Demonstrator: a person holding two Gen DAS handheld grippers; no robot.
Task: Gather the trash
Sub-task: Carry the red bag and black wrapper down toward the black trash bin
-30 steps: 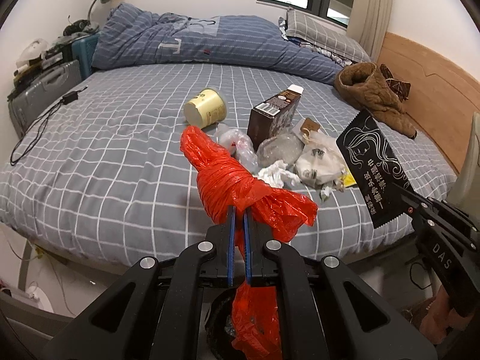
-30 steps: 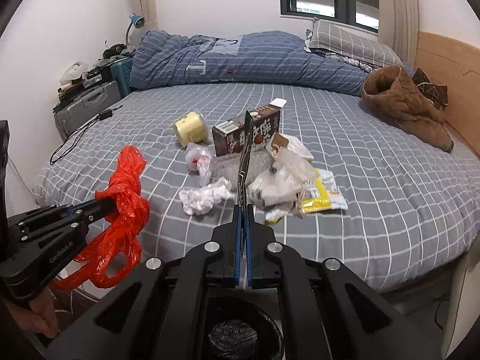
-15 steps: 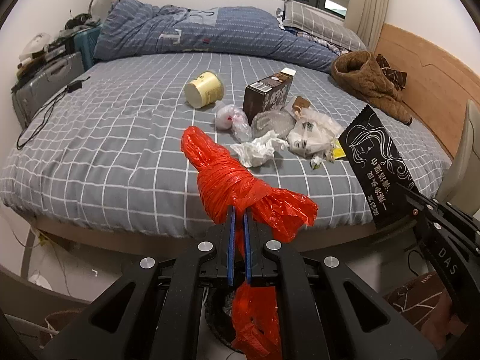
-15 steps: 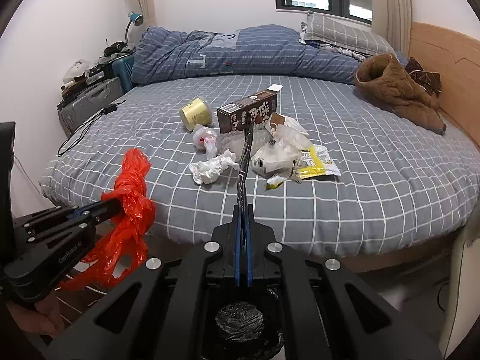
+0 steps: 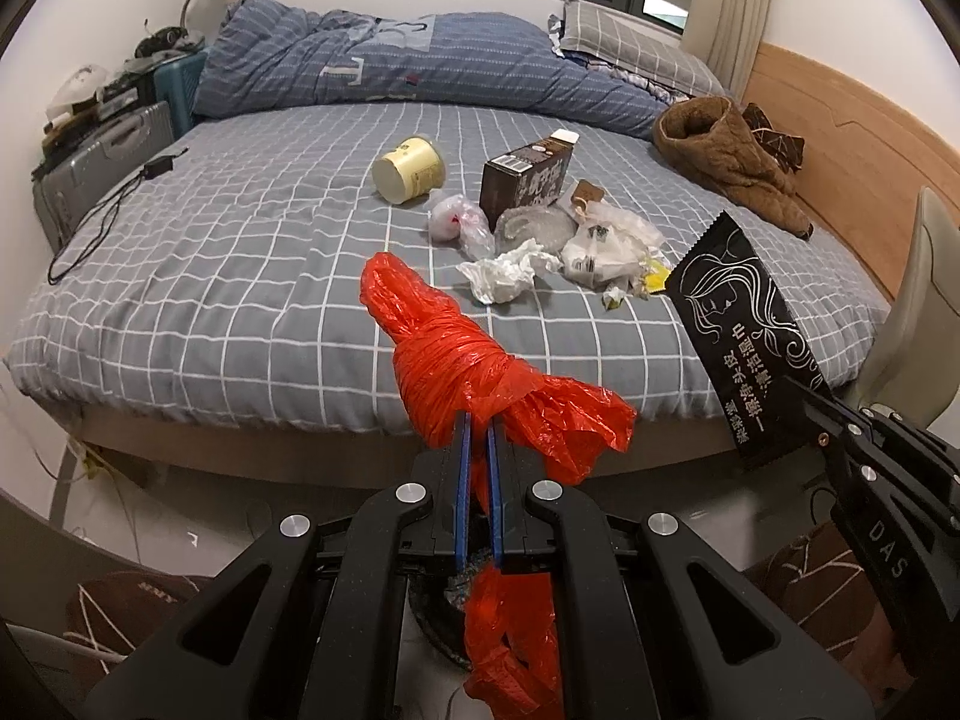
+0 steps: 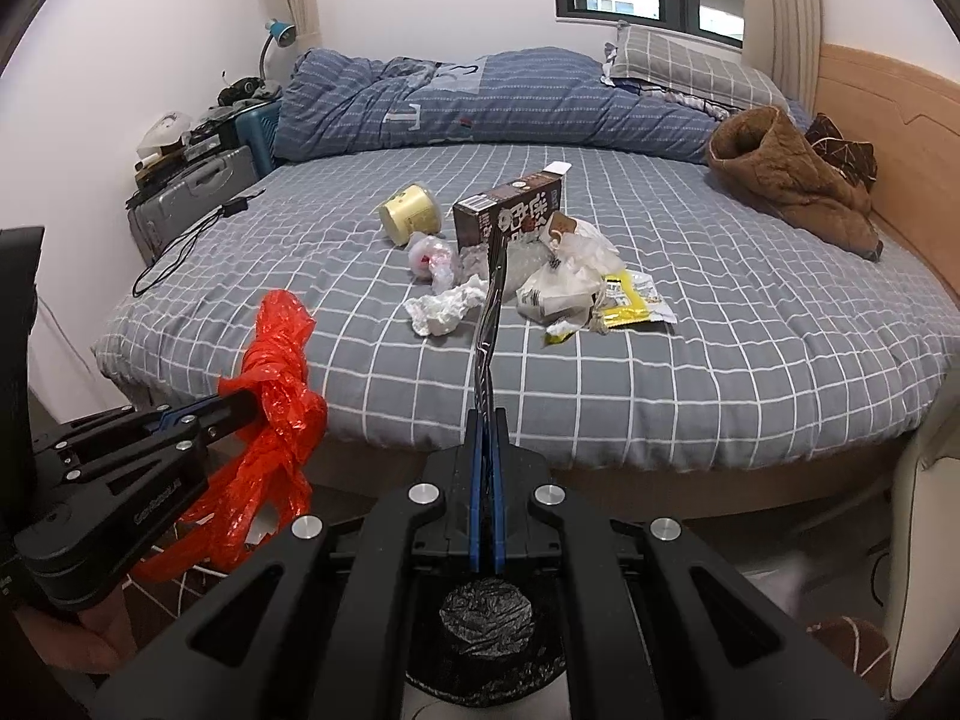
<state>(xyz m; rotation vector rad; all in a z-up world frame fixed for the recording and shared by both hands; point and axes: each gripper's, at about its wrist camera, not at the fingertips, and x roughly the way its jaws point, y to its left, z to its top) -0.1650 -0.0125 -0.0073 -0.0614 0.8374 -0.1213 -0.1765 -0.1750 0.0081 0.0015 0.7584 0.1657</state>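
Left tongs [image 5: 477, 432] clamping red bag [image 5: 456, 360], off bed edge [image 5: 252, 420].

Bed [image 6: 750, 360] w/ trash pile [image 6: 516, 264]

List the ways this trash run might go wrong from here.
1. The red plastic bag is pinched only at a bunched knot by the left gripper; its loose tail may slip out or miss the bin below.
2. The right gripper holds the black packet by one thin edge, so it could twist free.
3. The carton, cup and tissue remain on the bed.
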